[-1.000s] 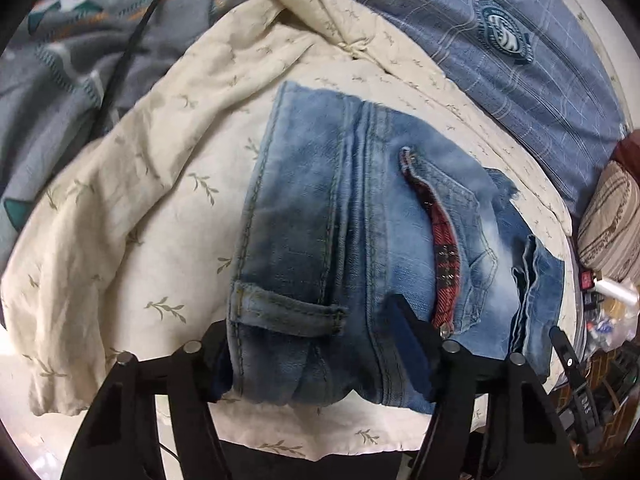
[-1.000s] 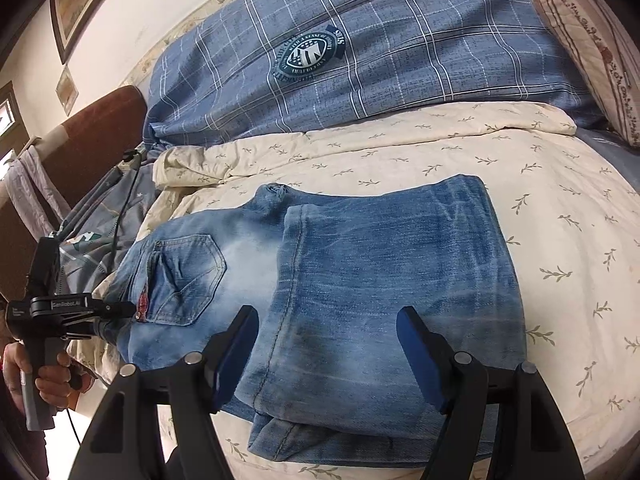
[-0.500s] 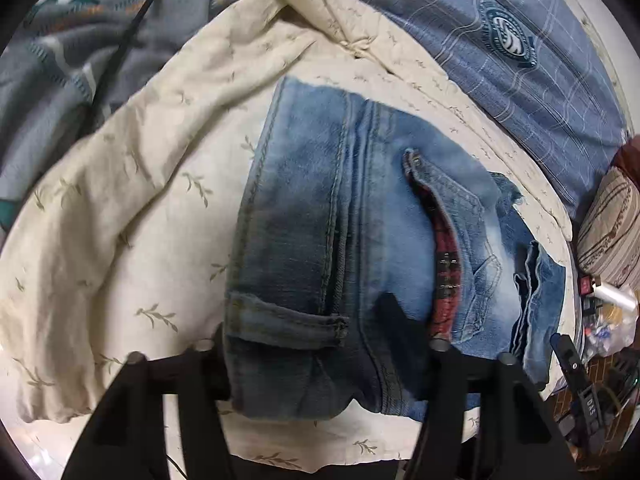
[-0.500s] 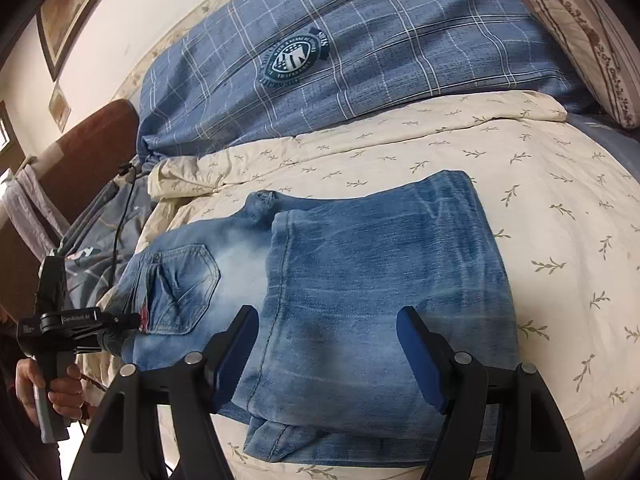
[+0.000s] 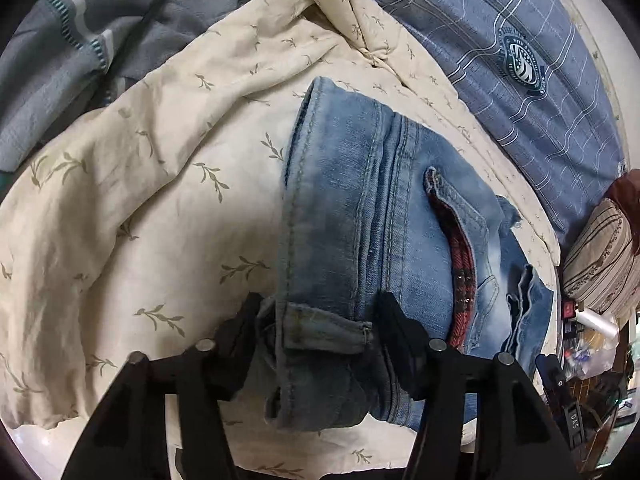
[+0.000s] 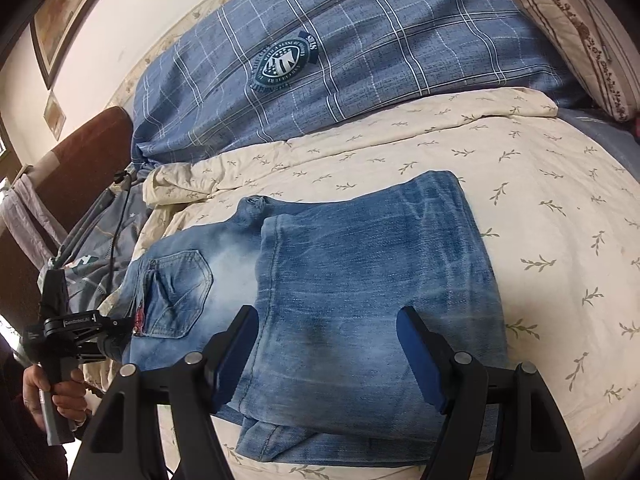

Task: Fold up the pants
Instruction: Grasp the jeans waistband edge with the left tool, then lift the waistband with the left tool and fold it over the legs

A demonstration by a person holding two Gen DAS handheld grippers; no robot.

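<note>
Left wrist view: left gripper [image 5: 316, 320] is closing on the waistband end of the folded faded blue denim pants [image 5: 360, 208], belt loop bunched between its black fingers [image 5: 400, 332], pads pressing the cloth. The pants lie on a cream leaf-print quilt [image 5: 140, 184] on the bed.

Right wrist view: right gripper [image 6: 328, 336] hangs released, blue-padded fingers [image 6: 418, 354] spread just above the pants [image 6: 360, 272] near the bed's near edge; contact unclear. Left gripper [image 6: 116, 334] sits at the pants' waistband end, a hand [image 6: 48, 390] on its handle. A blue plaid duvet [image 6: 380, 40] lies along the far edge.
</note>
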